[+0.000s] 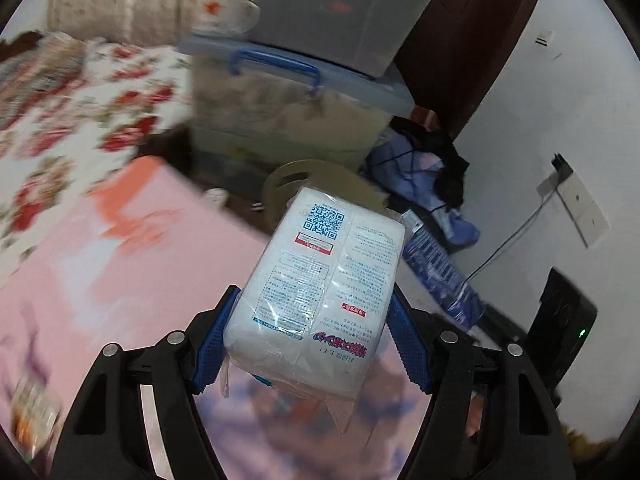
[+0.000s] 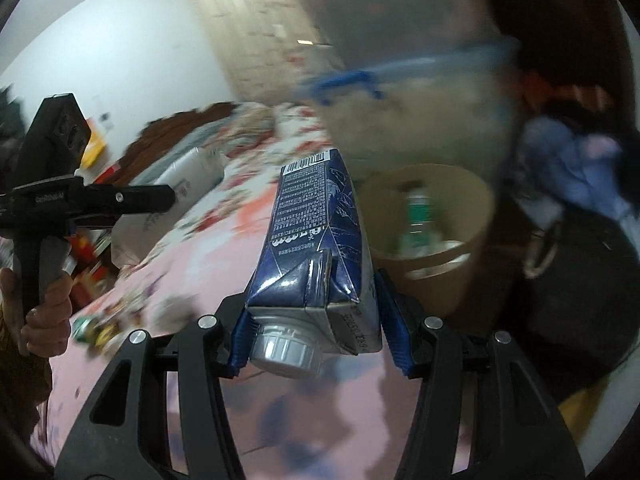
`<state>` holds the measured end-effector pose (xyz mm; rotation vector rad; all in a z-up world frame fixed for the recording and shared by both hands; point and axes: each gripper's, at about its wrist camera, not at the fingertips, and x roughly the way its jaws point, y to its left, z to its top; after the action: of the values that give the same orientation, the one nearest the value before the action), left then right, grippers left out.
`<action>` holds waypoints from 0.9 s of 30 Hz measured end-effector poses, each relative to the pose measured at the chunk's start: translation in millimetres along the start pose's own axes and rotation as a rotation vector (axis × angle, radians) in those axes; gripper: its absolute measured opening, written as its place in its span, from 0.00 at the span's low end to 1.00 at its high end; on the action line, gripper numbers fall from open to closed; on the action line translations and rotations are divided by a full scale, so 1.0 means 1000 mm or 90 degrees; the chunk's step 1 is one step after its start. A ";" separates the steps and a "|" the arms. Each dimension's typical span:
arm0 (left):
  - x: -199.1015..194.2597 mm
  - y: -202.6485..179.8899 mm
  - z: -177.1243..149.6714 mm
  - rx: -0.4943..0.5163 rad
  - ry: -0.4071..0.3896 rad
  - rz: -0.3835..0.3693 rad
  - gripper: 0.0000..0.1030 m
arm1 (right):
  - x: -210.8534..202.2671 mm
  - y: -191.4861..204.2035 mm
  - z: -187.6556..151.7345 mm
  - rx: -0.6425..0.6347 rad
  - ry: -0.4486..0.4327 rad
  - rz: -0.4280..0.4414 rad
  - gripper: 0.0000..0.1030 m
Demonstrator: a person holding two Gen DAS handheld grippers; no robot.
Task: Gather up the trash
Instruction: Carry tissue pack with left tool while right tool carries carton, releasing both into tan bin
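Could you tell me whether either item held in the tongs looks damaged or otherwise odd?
The blue carton in the right tongs is dented and creased near its silver cap. The white packet in the left tongs looks intact.

wall: white (image 1: 520, 128) | bed: pink sheet (image 1: 132, 264), floral quilt (image 1: 80, 112) | stacked storage bins (image 1: 296, 112)

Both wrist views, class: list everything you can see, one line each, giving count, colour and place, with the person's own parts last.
tissue pack: one, white, clamped in left gripper
drink carton: one, dark blue, silver cap, clamped in right gripper
bin: one, tan, on floor ahead, bottle inside
storage boxes: two, blue-lidded, stacked behind bin
bedspread: one, floral, left
pink cover: one, under the grippers
clothes heap: blue and black, by wall
left gripper: black, blue pads
right gripper: same
left hand: gripping the handle
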<state>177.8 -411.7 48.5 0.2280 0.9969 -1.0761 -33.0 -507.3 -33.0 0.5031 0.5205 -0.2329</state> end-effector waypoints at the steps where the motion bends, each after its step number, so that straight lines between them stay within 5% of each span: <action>1: 0.020 -0.003 0.018 -0.006 0.010 -0.005 0.67 | 0.010 -0.013 0.009 0.009 0.012 -0.013 0.54; 3: 0.060 -0.004 0.042 -0.025 0.032 -0.018 0.71 | 0.037 -0.039 0.029 0.029 0.043 -0.036 0.55; 6: 0.118 0.003 0.070 -0.075 0.061 -0.012 0.89 | 0.080 -0.061 0.050 0.038 0.099 -0.051 0.64; 8: 0.139 0.010 0.077 -0.102 0.073 0.011 0.89 | 0.093 -0.071 0.057 0.051 0.092 -0.075 0.74; 11: 0.146 0.023 0.075 -0.143 0.085 -0.017 0.88 | 0.083 -0.075 0.056 0.070 0.053 -0.067 0.73; 17: 0.069 0.025 0.060 -0.117 -0.002 -0.018 0.88 | 0.049 -0.074 0.042 0.114 -0.011 -0.041 0.73; 21: -0.044 0.028 0.027 -0.115 -0.114 -0.053 0.88 | 0.035 -0.048 0.033 0.106 -0.016 0.003 0.73; 27: -0.180 0.045 -0.059 -0.103 -0.252 0.059 0.89 | 0.031 0.007 0.007 0.078 0.015 0.095 0.67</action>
<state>161.2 -240.6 140.8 -0.0704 0.7040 -0.9050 -0.9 -507.6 -41.2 0.6611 0.4906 -0.1166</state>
